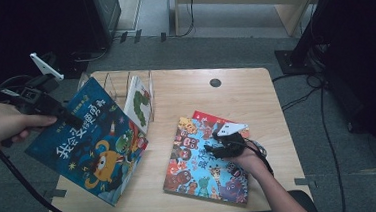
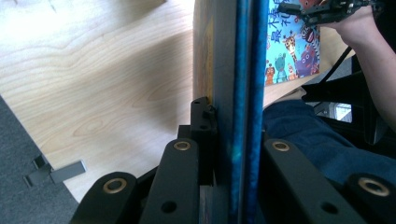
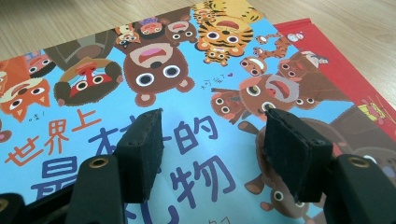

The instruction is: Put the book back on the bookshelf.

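A blue picture book with an orange monster point(image 1: 94, 147) hangs tilted over the table's left side, with my left gripper point(image 1: 69, 117) shut on its upper edge. In the left gripper view the book point(image 2: 243, 84) stands edge-on between the closed jaws of that gripper point(image 2: 236, 135). A light-blue animal book point(image 1: 200, 165) lies flat at the right, on top of a red book point(image 1: 208, 116). My right gripper point(image 1: 214, 147) sits low over the animal book point(image 3: 187, 93). Its jaws point(image 3: 210, 140) stand open with nothing between the pads point(image 3: 140, 154).
A wire book rack point(image 1: 117, 86) stands at the table's back left and holds a white caterpillar book point(image 1: 139, 102). A round cable hole point(image 1: 215, 82) is at the back. Bare wooden tabletop point(image 1: 185, 96) lies between the rack and the flat books. Cables run over the floor.
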`<state>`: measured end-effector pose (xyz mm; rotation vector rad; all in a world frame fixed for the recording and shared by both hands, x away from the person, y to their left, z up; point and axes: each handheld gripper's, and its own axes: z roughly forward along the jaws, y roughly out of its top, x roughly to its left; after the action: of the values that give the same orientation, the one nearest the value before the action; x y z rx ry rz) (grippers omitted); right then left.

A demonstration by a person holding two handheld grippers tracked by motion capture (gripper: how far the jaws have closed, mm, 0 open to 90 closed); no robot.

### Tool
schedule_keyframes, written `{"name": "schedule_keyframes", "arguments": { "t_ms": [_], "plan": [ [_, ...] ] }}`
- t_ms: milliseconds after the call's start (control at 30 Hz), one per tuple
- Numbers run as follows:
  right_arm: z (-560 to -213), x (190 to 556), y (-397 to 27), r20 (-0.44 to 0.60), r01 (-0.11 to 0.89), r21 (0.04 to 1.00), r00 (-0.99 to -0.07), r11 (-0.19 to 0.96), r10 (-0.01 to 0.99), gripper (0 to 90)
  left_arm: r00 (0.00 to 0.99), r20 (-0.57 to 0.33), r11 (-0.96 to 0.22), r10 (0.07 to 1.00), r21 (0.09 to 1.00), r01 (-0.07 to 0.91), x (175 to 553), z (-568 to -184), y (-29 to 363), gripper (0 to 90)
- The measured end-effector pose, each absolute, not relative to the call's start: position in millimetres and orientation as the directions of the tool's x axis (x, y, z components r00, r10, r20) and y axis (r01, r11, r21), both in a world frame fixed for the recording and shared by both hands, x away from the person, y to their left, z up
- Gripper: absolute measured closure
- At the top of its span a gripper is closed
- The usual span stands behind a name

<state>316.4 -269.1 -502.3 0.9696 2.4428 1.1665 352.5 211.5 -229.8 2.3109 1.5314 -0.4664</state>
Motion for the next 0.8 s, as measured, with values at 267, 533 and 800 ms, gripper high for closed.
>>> {"name": "schedule_keyframes", "arguments": {
  "t_ms": [267,533,800],
  "plan": [
    [-502,316,-269,0.043,0.455,0.766,-0.742,0.455,0.669,37.7,0.345,-0.443,-0.345,0.828,0.085,0.935,348,-231,227,81.9],
    [-502,316,-269,0.046,0.457,0.766,-0.741,0.452,0.67,38.0,0.325,-0.451,-0.32,0.831,0.089,0.943,345,-231,241,81.1],
    [-502,316,-269,0.047,0.458,0.766,-0.74,0.451,0.671,37.9,0.284,-0.455,-0.266,0.844,0.104,0.958,346,-231,264,81.3]
  ]
}}
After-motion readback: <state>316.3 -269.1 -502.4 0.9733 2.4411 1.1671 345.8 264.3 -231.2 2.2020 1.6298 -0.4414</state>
